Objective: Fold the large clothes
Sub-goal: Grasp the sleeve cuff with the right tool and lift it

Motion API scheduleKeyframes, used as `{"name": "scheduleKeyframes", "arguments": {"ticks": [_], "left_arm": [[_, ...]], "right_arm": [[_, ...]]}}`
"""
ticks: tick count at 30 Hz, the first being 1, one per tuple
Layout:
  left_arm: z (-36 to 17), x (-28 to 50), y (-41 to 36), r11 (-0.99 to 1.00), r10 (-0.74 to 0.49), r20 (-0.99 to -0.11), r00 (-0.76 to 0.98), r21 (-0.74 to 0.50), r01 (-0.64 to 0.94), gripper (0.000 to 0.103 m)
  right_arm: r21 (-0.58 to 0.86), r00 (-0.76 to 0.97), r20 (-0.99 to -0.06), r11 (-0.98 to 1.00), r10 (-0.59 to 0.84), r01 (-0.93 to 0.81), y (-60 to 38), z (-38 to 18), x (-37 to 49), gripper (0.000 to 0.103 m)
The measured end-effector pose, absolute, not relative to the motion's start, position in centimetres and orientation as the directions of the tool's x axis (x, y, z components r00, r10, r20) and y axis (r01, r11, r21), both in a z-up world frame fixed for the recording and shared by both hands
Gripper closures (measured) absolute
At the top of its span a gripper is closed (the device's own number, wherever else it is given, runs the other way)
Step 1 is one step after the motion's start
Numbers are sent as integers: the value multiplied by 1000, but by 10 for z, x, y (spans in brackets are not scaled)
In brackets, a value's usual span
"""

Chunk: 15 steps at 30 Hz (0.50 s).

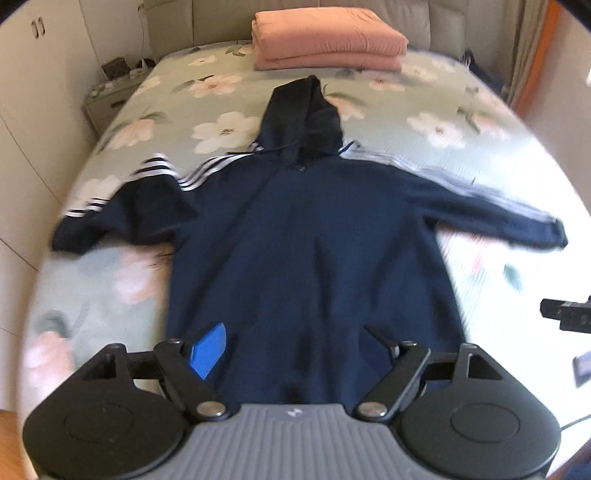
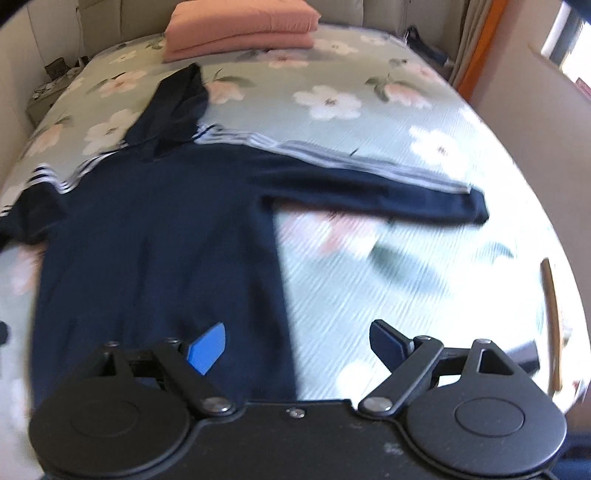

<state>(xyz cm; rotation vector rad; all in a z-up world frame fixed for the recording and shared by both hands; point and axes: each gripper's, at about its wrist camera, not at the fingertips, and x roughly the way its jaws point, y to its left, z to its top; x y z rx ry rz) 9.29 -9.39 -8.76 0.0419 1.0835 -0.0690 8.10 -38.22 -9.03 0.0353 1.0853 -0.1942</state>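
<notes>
A navy hoodie [image 1: 306,236] with white sleeve stripes lies flat on the bed, hood pointing away, both sleeves spread out. It also shows in the right wrist view [image 2: 155,236]. My left gripper [image 1: 295,343] is open above the hoodie's bottom hem, holding nothing. My right gripper [image 2: 299,341] is open above the hem's right corner, one finger over the cloth and one over the sheet. Part of the right gripper [image 1: 567,315] shows at the right edge of the left wrist view.
The bed has a pale green floral sheet [image 1: 424,122]. A folded pink quilt [image 1: 325,37] lies at the head of the bed and also shows in the right wrist view [image 2: 240,27]. A bedside table [image 1: 110,96] stands at the far left.
</notes>
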Motion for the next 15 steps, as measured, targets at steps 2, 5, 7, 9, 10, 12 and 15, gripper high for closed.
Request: {"name": "scheduleKeyframes", "arguments": {"ticks": [2,5,7,9,10,12,15], "left_arm": [[-99,110,-106,998,-64,-884,464,-43,54,22],[-118,132,-127,997,-75,-880,469,-68,32,22],[-133,143,-142,997,-71,-877,476,-65,31,22],[-149,152,-155,998,-60,-868,493,-51,32,22],[-157,157,-163,999,-49,-867,496,-40,29,22],[-174,165,-177,999,-41,-868,495,-32,27,22],[-198,173,-194,999,-38,-870,492,-27,28,22]], "right_arm": [[-59,486,-860,976,-157,210,-417,-106,97,1],[-29,565,-799,952,-206,306,-488,-135,123,1],[-24,572,-781,926,-253,377,-540,-159,144,1],[-11,568,-774,903,-279,429,-587,-181,165,1],[6,572,-768,890,-287,455,-613,-193,176,2],[38,575,-765,871,-291,491,-652,-215,191,2],[60,546,-781,833,-303,549,-703,-252,216,2]]}}
